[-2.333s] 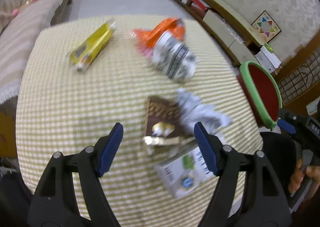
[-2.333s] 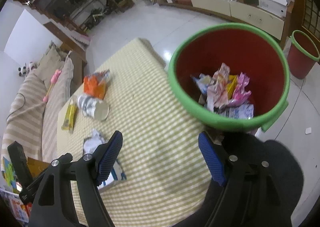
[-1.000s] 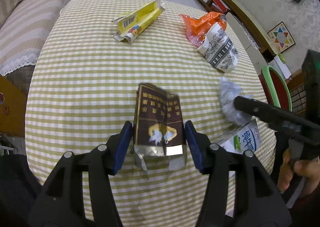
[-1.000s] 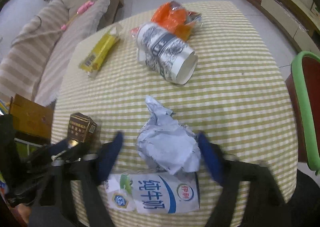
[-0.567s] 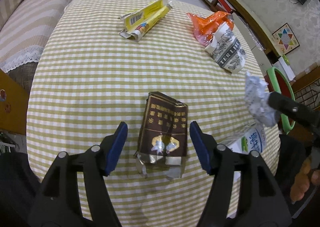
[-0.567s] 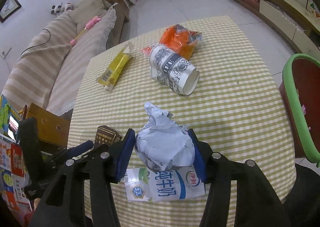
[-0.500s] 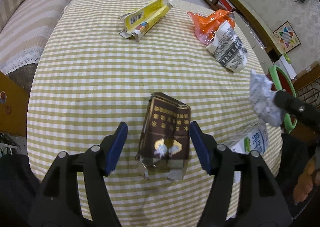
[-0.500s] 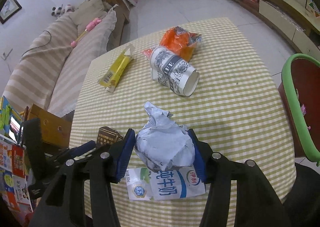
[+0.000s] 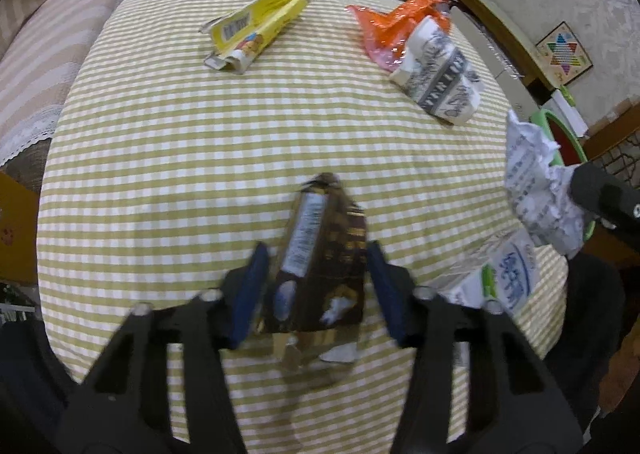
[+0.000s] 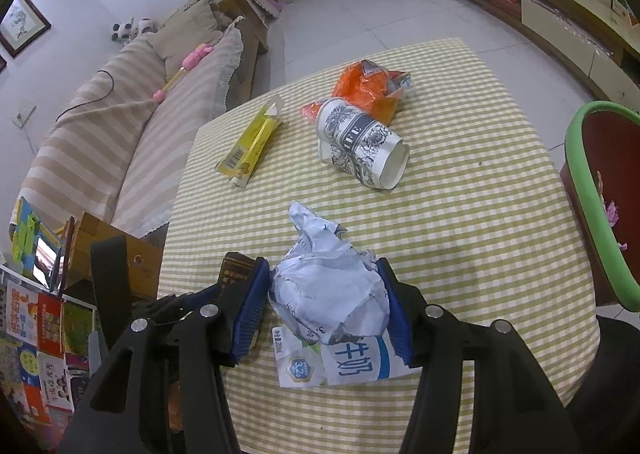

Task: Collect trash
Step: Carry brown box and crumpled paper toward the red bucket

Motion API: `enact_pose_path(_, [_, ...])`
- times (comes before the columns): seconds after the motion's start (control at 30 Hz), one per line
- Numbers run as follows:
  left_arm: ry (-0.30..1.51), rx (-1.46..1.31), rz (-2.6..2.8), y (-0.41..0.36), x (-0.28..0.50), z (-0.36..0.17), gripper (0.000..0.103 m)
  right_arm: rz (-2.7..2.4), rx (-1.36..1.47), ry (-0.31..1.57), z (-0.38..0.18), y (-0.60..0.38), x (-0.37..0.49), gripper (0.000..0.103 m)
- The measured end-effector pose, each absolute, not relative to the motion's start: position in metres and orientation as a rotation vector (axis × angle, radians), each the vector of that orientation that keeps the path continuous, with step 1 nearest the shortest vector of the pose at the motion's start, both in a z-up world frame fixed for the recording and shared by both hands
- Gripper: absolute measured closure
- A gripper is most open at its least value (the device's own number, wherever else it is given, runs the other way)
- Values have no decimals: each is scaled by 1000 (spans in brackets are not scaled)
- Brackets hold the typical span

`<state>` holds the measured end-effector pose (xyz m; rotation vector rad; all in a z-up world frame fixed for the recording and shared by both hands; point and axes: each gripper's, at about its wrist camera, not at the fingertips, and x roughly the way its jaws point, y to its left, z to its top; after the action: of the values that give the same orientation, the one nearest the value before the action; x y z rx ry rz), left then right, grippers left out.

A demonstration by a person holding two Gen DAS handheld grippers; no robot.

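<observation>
While the right gripper's [image 10: 322, 304] fingers clamp crumpled paper [image 10: 328, 294], the left's [image 9: 316, 290] have just closed around a brown box [image 9: 320, 266].

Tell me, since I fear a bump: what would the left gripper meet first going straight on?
The left gripper already straddles the brown carton; past it, probably just the checked tablecloth.

Both grippers same build: left gripper [image 9: 318, 290] and right gripper [image 10: 326, 310] have matte black plastic arms, blue ribbed pads [image 10: 250, 308], silver pivot screws at 7 and 5 o'clock.
</observation>
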<state>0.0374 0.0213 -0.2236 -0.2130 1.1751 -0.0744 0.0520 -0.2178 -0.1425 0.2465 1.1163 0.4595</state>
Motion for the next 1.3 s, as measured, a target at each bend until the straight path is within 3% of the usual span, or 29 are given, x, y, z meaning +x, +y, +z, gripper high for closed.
enact_pose_path(0.03, [1171,-212,-80,20,37,-222,75,457,251,1115,-142,-219,51,50])
enact_pose_path(0.17, [1145,-214,-86,18,36,-212,79,453,261,1107,-140,-224,47,50])
enact_pose_path(0.73, [958,-226,-162,-5,40,-133,80,413,324,1033,-118,-255,43,50])
enact_pose_path(1.3, [923,-194,-230,-37,46,-115,79,332,400,987,-111,-304,44,50])
